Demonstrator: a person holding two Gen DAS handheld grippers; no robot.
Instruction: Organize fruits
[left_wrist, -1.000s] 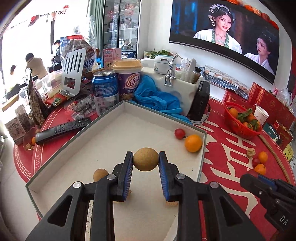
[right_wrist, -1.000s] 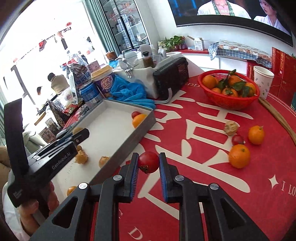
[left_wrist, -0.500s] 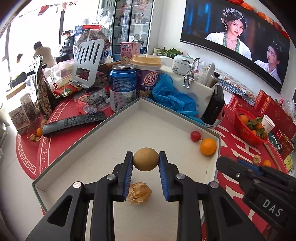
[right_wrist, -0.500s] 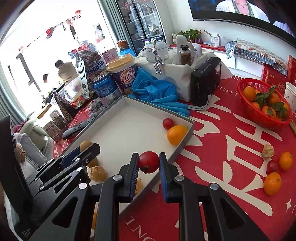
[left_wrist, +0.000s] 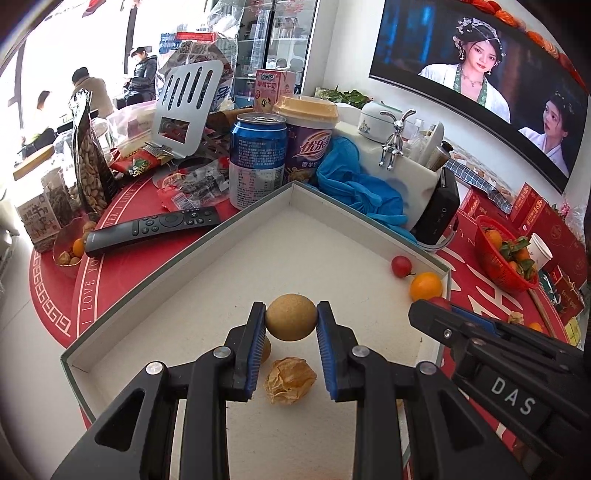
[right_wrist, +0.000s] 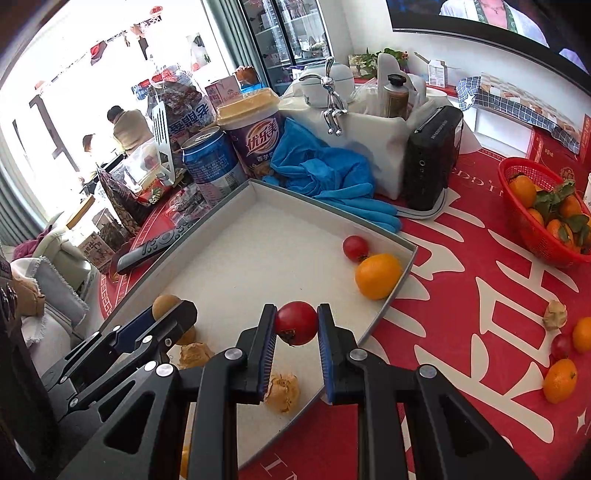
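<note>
My left gripper (left_wrist: 290, 317) is shut on a round tan longan (left_wrist: 290, 316) and holds it above the white tray (left_wrist: 184, 258). A husked physalis (left_wrist: 290, 380) and another tan fruit (left_wrist: 266, 347) lie under it. My right gripper (right_wrist: 296, 322) is shut on a red cherry tomato (right_wrist: 296, 323) above the tray's near right part (right_wrist: 391, 299). A red tomato (right_wrist: 355, 248) and an orange (right_wrist: 378, 275) sit in the tray's right corner. A husked physalis (right_wrist: 282, 391) lies below the right gripper.
Behind the tray stand a blue can (left_wrist: 258, 162), a purple cup (left_wrist: 308, 144), a blue cloth (left_wrist: 354, 188), a black box (left_wrist: 437, 206) and a remote (left_wrist: 155, 229). A red basket of oranges (right_wrist: 546, 210) and loose fruits (right_wrist: 559, 380) lie on the red cloth at right.
Both grippers moved over the tray with their fruits held. The right gripper came from the red cloth to above the tray, close to the left one.
</note>
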